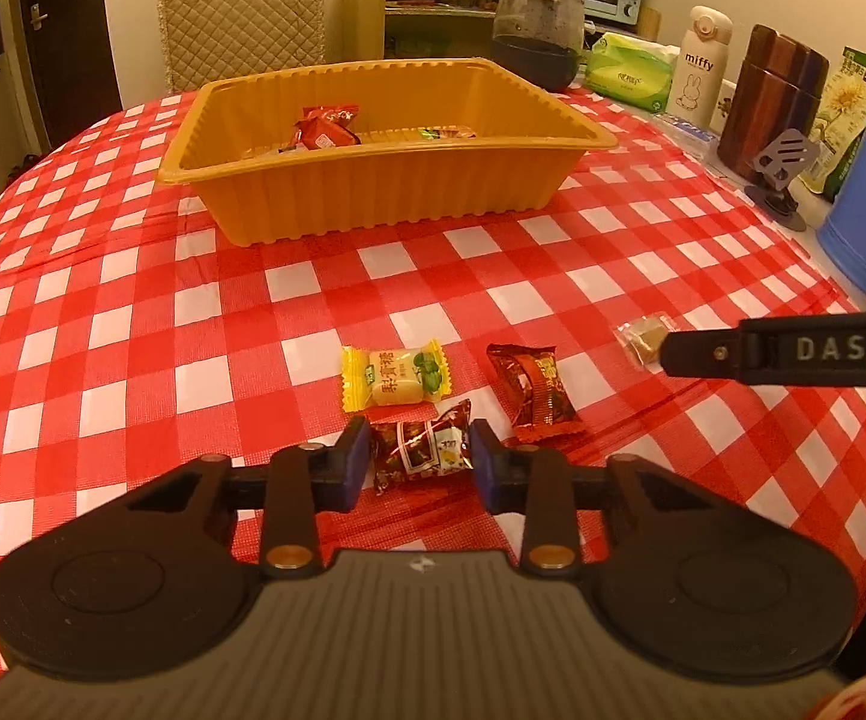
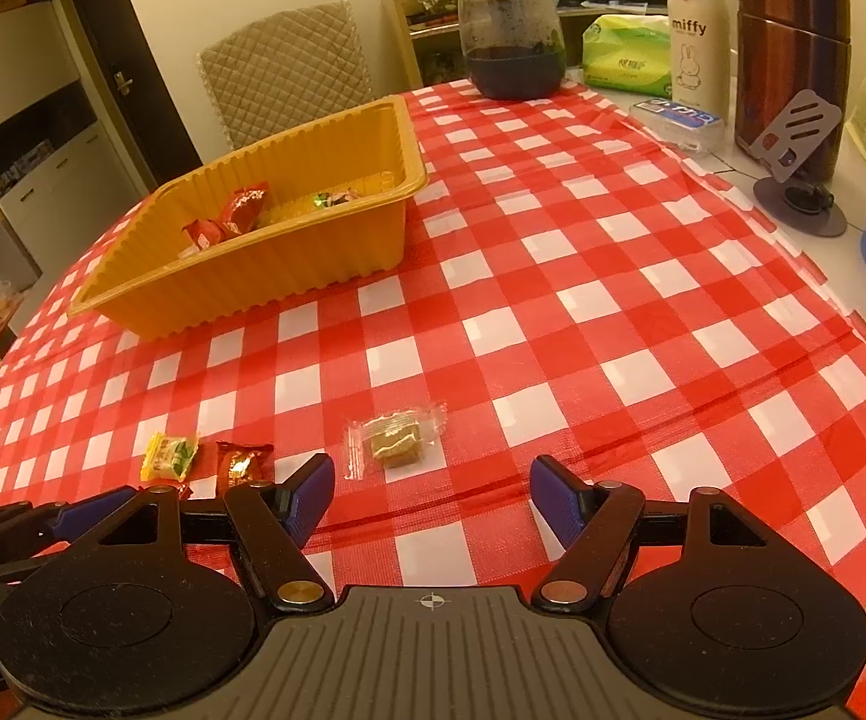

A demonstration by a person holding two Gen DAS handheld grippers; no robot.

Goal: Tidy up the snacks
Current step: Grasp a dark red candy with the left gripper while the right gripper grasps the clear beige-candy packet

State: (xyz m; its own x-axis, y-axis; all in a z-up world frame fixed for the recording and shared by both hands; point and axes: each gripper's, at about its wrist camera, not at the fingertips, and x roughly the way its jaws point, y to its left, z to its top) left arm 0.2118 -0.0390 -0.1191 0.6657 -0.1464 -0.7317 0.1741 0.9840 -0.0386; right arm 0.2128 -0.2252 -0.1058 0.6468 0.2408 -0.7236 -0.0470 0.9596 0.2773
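Checkered tablecloth: four snacks (loose)

The orange tray looks like ribbed, slightly shiny plastic. The checked cloth over the surface is matt and creased. The dark brown candy wrapper is glossy, crinkled film.

Words we can read on the table

We read "miffy" on the white bottle at the table's far right edge, and "DAS" on the right gripper; the candy wrappers' print is too small for us.
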